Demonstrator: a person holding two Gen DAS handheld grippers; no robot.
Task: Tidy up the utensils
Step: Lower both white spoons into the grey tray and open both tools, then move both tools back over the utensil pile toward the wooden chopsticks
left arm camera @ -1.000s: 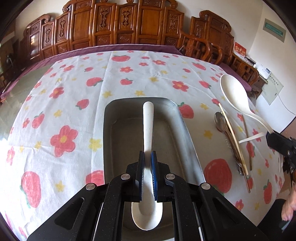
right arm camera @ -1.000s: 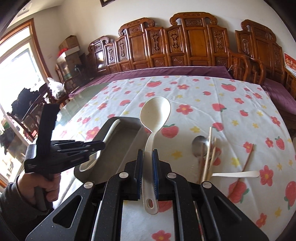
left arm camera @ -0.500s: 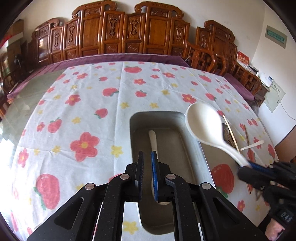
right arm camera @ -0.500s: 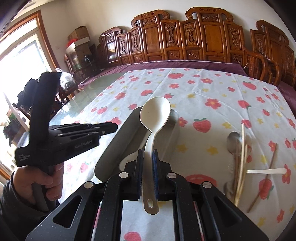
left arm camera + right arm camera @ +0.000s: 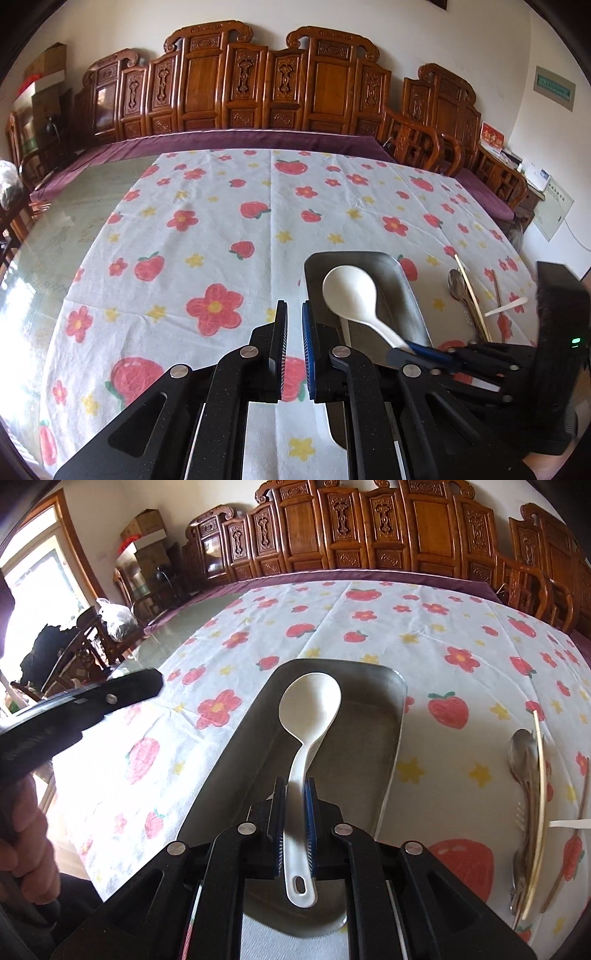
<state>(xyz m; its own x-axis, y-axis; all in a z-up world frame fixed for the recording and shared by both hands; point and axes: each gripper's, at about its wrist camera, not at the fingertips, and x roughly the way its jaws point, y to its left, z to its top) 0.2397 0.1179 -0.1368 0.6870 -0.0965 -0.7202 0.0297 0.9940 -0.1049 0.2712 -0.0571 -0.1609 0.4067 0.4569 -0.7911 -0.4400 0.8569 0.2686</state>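
Observation:
My left gripper (image 5: 294,321) is shut with nothing between its pads, above the flowered tablecloth just left of the grey metal tray (image 5: 351,254). A thin white spoon handle (image 5: 345,328) lies in that tray. My right gripper (image 5: 295,794) is shut on the handle of a large white ladle (image 5: 310,705), whose bowl hangs low over the tray (image 5: 400,701). In the left wrist view the ladle (image 5: 351,291) and the right gripper (image 5: 417,349) show over the tray's near end. The left gripper (image 5: 92,701) appears at the left of the right wrist view, held by a hand.
To the right of the tray lies a heap of utensils: a metal spoon (image 5: 522,749), pale chopsticks (image 5: 539,775), a fork (image 5: 521,819) and a small white piece (image 5: 569,824). Carved wooden chairs (image 5: 280,88) line the table's far side.
The left gripper let go of the small white spoon in the tray and drew back up and to the left. The right gripper carried the ladle leftward and down over the tray.

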